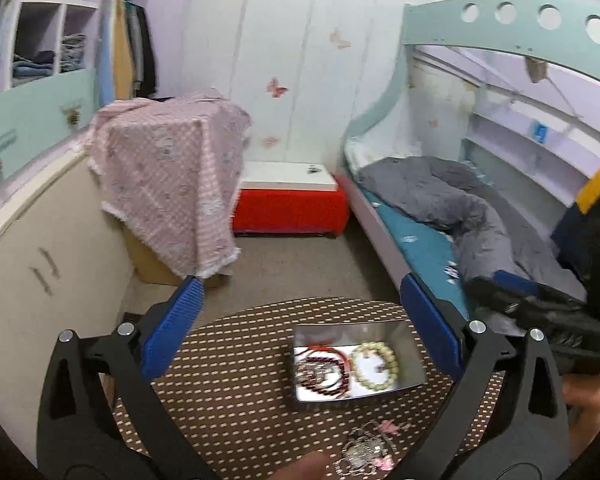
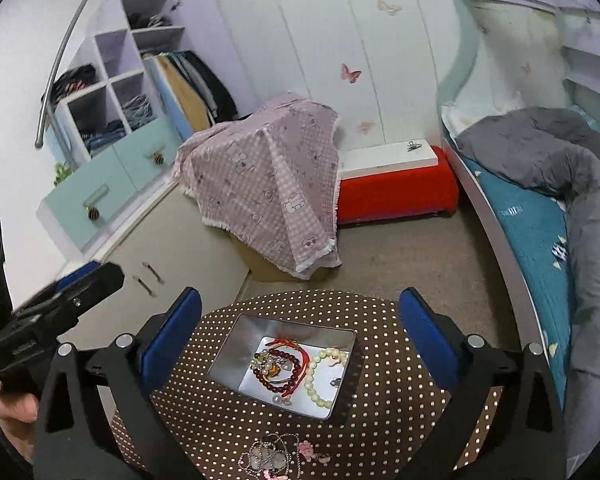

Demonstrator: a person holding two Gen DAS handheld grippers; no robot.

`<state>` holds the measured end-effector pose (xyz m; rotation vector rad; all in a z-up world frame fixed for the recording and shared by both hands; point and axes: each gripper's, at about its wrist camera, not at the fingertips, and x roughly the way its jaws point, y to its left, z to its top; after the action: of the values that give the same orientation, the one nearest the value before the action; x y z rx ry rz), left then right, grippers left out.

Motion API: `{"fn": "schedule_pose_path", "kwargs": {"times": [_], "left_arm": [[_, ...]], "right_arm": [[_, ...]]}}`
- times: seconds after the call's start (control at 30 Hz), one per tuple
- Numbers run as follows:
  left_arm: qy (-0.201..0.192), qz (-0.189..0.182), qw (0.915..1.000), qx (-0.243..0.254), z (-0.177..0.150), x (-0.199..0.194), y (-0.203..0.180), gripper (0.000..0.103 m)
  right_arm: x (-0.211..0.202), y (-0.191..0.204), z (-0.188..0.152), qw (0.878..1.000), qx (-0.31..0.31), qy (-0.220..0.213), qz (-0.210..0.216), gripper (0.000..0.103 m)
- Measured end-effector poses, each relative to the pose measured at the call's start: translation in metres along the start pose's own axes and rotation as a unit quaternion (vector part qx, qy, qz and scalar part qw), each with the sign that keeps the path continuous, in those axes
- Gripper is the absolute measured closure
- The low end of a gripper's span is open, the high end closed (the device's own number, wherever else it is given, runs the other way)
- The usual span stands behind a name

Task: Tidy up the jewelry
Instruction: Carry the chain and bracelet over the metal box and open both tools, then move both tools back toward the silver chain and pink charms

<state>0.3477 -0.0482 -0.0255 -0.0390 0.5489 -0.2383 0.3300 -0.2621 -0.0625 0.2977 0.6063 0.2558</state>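
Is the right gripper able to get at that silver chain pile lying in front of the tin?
Probably yes: the right gripper is open, and the chain pile lies loose outside the tin, nothing covering it.

White panelled wall w/ butterfly stickers, red bench, bunk bed; beige floor

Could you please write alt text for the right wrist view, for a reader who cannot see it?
An open metal tin on a brown dotted stool holds a pale bead bracelet and dark red bead bracelets, framed by the open right gripper. A silver chain with pink charms lies on the stool nearer the camera; a bedroom lies behind.
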Motion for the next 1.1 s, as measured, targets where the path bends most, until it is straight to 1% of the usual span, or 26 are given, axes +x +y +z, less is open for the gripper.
{"fn": "schedule_pose_path", "kwargs": {"times": [0.07,0.2,0.3,0.4,0.43,0.47,0.57,0.6,0.63,0.73,0.83,0.93,1.0,1.1], "left_arm": [[-0.01,0.011,0.9999,0.0,-0.003,-0.009,0.003,0.006],[-0.042,0.052,0.9976,0.019,-0.01,-0.034,0.006,0.006],[-0.07,0.064,0.9953,0.021,-0.013,-0.05,0.01,0.006],[-0.113,0.085,0.9897,0.025,-0.02,-0.074,0.012,0.006],[-0.128,0.098,0.9864,0.029,-0.023,-0.084,0.012,0.006],[-0.135,0.103,0.985,0.031,-0.024,-0.09,0.013,0.006],[-0.124,0.106,0.9859,0.036,-0.029,-0.103,0.013,0.006],[-0.124,0.102,0.9864,0.036,-0.03,-0.107,0.013,0.006],[-0.125,0.106,0.9861,0.029,-0.033,-0.113,0.015,0.006],[-0.125,0.108,0.986,0.019,-0.041,-0.124,0.019,0.006],[-0.122,0.118,0.9853,0.017,-0.048,-0.128,0.017,0.006],[-0.12,0.11,0.9865,0.018,-0.057,-0.133,0.016,0.006],[-0.115,0.095,0.9886,0.018,-0.063,-0.135,0.015,0.006],[-0.115,0.088,0.9893,0.018,-0.07,-0.139,0.013,0.006]], "right_arm": [[-0.008,0.002,0.0,1.0,0.002,-0.008,-0.006,0.008],[-0.024,0.009,0.001,0.999,-0.001,-0.023,-0.027,0.008],[-0.038,0.018,0.001,0.999,-0.009,-0.041,-0.031,0.008],[-0.059,0.027,0.0,0.996,-0.022,-0.076,-0.038,0.008],[-0.066,0.03,-0.001,0.995,-0.024,-0.088,-0.04,0.008],[-0.071,0.031,-0.003,0.994,-0.024,-0.095,-0.039,0.008],[-0.084,0.037,-0.007,0.992,-0.036,-0.108,-0.052,0.008],[-0.087,0.039,-0.009,0.991,-0.041,-0.116,-0.051,0.008],[-0.092,0.042,-0.013,0.99,-0.052,-0.12,-0.048,0.008],[-0.098,0.052,-0.023,0.99,-0.075,-0.111,-0.055,0.008],[-0.104,0.052,-0.031,0.99,-0.072,-0.107,-0.061,0.008],[-0.105,0.049,-0.038,0.99,-0.066,-0.096,-0.076,0.008],[-0.109,0.047,-0.043,0.99,-0.064,-0.1,-0.076,0.008],[-0.112,0.043,-0.049,0.989,-0.064,-0.105,-0.079,0.008]]}}
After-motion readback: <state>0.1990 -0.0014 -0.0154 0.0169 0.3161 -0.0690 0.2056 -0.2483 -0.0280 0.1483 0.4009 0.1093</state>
